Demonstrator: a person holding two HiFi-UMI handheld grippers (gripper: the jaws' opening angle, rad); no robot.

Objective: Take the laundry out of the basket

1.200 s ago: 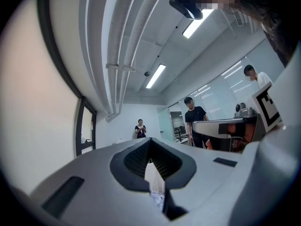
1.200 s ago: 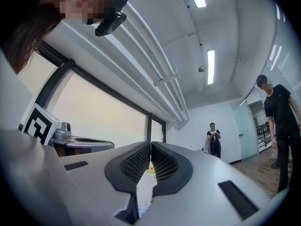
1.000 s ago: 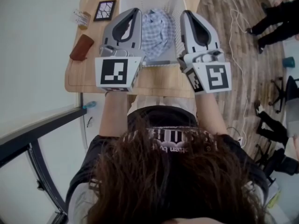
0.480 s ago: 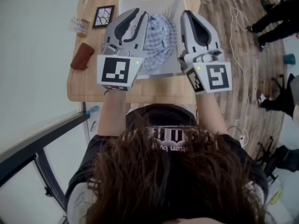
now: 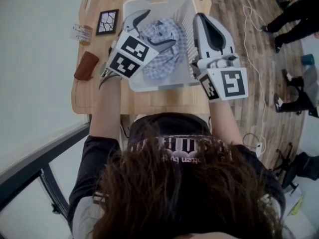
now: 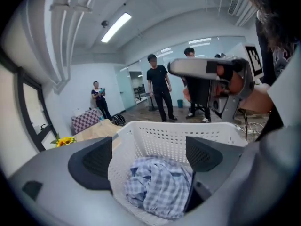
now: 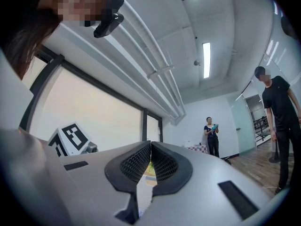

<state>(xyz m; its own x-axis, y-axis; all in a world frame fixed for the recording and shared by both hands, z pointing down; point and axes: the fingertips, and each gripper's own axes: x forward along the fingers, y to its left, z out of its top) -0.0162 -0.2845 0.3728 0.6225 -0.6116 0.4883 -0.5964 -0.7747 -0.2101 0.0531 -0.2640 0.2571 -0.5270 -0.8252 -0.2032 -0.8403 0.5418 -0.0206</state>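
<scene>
A white laundry basket [image 5: 130, 78] stands on the wooden table [image 5: 99, 96], with a crumpled blue checked shirt [image 5: 164, 51] inside. My left gripper [image 5: 155, 30] tips down over the basket's left side. Its jaws have just been opening and stand wide apart with nothing pressed between them. In the left gripper view the shirt [image 6: 157, 187] lies below the gap between the open pads [image 6: 91, 163], inside the basket [image 6: 188, 128]. My right gripper [image 5: 200, 16] hovers by the basket's right side, held about level. Its pads [image 7: 162, 161] are shut together on nothing.
Left of the basket on the table lie a brown pouch [image 5: 86, 65], a black framed tile [image 5: 108, 22] and a small card [image 5: 82, 33]. A cable [image 5: 251, 59] runs across the wooden floor at right. People [image 6: 160, 91] stand beyond the table.
The left gripper has swung down and inward over the basket, and its shut jaws have opened wide. The right gripper has stayed almost in place.
</scene>
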